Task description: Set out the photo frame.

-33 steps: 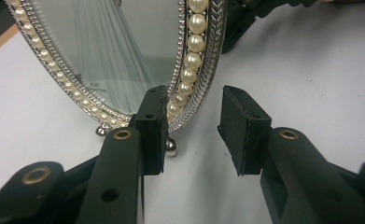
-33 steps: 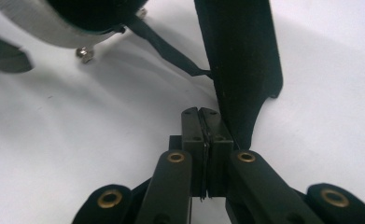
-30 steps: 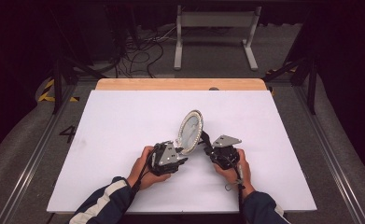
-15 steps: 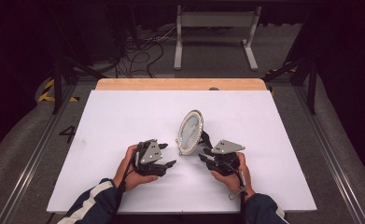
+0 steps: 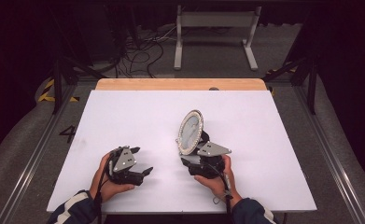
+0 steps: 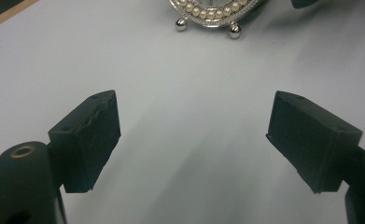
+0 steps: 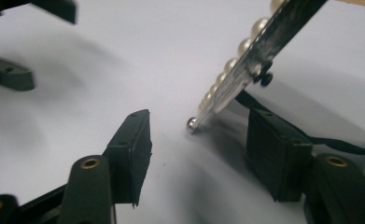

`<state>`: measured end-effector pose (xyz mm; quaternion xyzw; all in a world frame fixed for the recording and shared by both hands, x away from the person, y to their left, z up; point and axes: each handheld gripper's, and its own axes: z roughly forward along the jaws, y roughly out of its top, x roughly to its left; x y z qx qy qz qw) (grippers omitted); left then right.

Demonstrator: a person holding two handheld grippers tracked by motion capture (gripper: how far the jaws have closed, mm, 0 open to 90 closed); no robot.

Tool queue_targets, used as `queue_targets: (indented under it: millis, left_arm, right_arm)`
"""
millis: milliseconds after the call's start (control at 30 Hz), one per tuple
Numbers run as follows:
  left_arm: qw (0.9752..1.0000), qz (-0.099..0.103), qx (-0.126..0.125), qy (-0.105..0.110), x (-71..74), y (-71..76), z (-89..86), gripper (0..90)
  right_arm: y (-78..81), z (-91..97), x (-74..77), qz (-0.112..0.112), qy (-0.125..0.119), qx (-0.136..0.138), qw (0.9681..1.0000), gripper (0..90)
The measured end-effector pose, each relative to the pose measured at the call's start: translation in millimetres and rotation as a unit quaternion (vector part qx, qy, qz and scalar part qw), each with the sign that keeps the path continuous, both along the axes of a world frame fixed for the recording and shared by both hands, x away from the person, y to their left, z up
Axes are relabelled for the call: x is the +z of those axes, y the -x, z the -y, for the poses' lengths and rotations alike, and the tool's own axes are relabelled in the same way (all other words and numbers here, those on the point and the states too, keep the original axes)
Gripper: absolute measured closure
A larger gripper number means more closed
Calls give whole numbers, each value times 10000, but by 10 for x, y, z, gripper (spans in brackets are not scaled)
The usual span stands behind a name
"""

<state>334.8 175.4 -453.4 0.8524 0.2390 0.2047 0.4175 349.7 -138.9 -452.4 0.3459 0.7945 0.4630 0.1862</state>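
Starting on the left: the left claw (image 5: 145, 171) sits low over the white counter (image 5: 124, 116), well off to the side of the mirror, jaws spread wide with nothing but bare surface between them. They've just been opening. In the left gripper view the pads (image 6: 89, 140) frame empty counter, and the mirror's pearl rim and two little ball feet (image 6: 208, 16) sit farther ahead. My read is that this hand is done steadying and is leaving room.

Middle of the counter: the small round mirror (image 5: 190, 132) with its pearl-studded frame stands upright on its own, tilted back a bit on what looks like a rear prop — so it's set down the way you'd display it.

On the right, the right claw (image 5: 186, 163) is just beside the base of the mirror. Its jaws have just been opening too, and in the right gripper view the frame edge (image 7: 245, 65) and one ball foot run between them without either pad pressing on it. Looks like a careful let-go — staying near in case it tips.
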Motion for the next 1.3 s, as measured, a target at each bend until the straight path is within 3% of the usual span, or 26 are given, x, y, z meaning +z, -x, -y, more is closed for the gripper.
queue_targets:
  millis: [167,300,467,533,667,867,1033,1300]
  left_arm:
    - [9999,-99,51,-18,-40,124,-182,168]
    - [9999,-41,144,22,4,168,-323,164]
    - [9993,-66,322,167,27,147,-446,160]
    - [9992,-100,332,175,16,135,-434,159]
    - [9997,-99,242,-29,-12,128,-377,154]
    - [9997,-115,193,-101,-23,107,-320,150]
    - [9996,-235,108,-73,-58,28,-217,150]
    - [9995,-246,-70,-189,-77,-21,-52,151]
  right_arm:
    - [-64,-47,34,70,-273,-301,9991,370]
    - [-116,-35,19,108,-441,-560,9974,394]
    - [-160,-63,-1,240,-431,-664,9966,408]
    - [-174,-72,-10,213,-422,-676,9966,419]
    - [-184,-74,-11,253,-421,-688,9964,494]
    - [-174,-72,17,255,-364,-476,9979,602]
    - [-187,-50,37,213,-266,-310,9989,603]
    - [-200,11,54,120,-198,-102,9997,615]
